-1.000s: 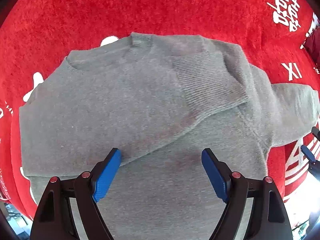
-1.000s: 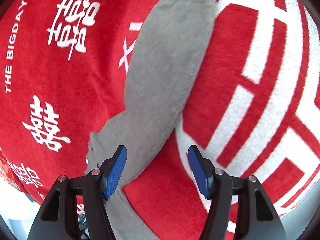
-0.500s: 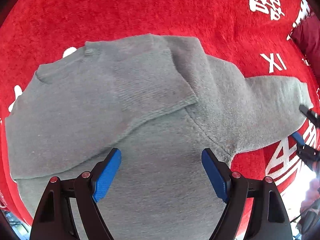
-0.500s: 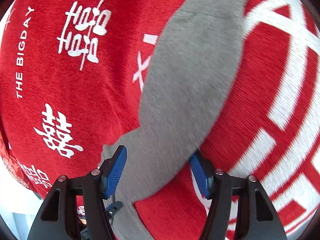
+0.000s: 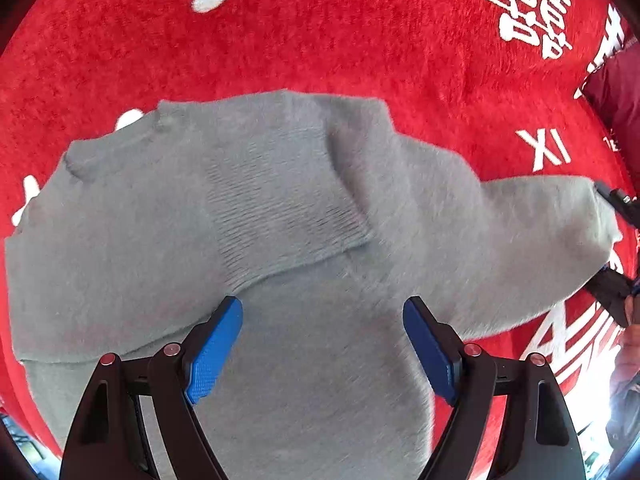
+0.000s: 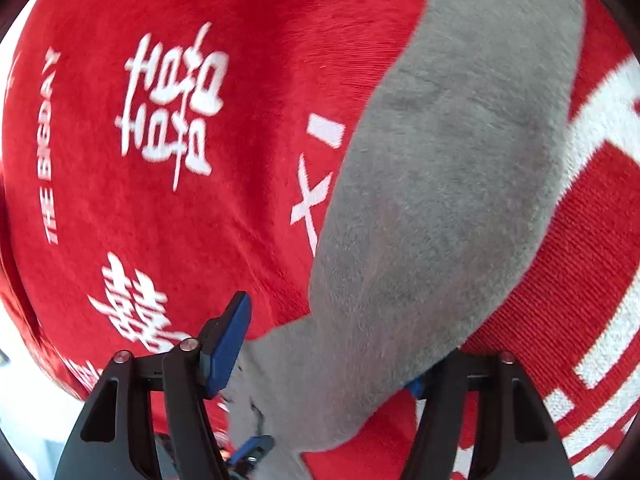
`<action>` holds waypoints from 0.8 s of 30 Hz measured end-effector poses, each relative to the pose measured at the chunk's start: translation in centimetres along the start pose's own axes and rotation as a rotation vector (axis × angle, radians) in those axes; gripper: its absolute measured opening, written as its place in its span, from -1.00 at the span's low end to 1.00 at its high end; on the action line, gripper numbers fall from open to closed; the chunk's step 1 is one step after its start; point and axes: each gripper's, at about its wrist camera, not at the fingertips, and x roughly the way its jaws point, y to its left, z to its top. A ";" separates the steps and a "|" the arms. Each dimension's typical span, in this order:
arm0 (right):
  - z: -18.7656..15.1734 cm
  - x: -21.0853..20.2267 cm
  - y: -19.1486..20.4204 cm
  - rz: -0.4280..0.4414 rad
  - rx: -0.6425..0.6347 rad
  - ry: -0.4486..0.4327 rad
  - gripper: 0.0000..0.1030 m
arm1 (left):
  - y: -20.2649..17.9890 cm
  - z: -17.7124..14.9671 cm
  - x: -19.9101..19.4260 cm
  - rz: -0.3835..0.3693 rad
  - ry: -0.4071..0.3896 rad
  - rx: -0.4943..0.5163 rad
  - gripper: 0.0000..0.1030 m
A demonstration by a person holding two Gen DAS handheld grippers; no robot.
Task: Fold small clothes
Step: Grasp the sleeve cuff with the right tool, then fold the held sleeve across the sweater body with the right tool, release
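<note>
1. Sweater (image 5: 320, 264), grey and fuzzy, lies flat on a red blanket (image 5: 320, 32) printed with white characters; one sleeve is folded across its chest, the ribbed cuff (image 5: 288, 216) lying near the middle.
2. The other sleeve (image 5: 540, 240) stretches out toward the blanket's right side, and its end meets the right gripper (image 5: 618, 240), which is cut off at the frame edge in the left wrist view.
3. The left gripper (image 5: 322, 344) hangs over the sweater's lower body with its blue pads wide apart, gripping nothing; whether the pads touch the knit is hard to tell.
4. In the right wrist view, the right gripper (image 6: 332, 344) is spread wide with the sleeve (image 6: 440, 200) running between its fingers; the left pad (image 6: 228, 344) is clear to see, while the right pad is almost wholly hidden under the grey cloth.
5. The jaws are not closed on the sleeve.
6. The sweater's hem is cut off behind the left gripper's black frame.
7. A dark red cloth (image 5: 620, 92) sits at the blanket's far right edge, only partly in view.
8. Both views are blurred in places.
</note>
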 end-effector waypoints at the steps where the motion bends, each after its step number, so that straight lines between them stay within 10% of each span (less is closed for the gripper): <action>1: 0.1 0.0 -0.3 0.001 0.020 0.003 -0.23 | -0.5 0.8 0.5 -0.009 0.007 0.006 0.62; 3: 0.3 0.1 -1.0 0.000 0.071 0.005 -0.81 | -1.6 0.8 1.4 0.007 0.022 0.031 0.62; 13: -1.6 -0.2 4.6 0.171 -0.023 0.044 -0.83 | 1.7 -0.6 -1.7 -0.035 -0.032 0.027 0.62; 24: -10.6 5.4 18.0 0.197 -0.414 0.180 -0.82 | 15.5 -1.9 -5.0 0.047 -0.102 -0.128 0.62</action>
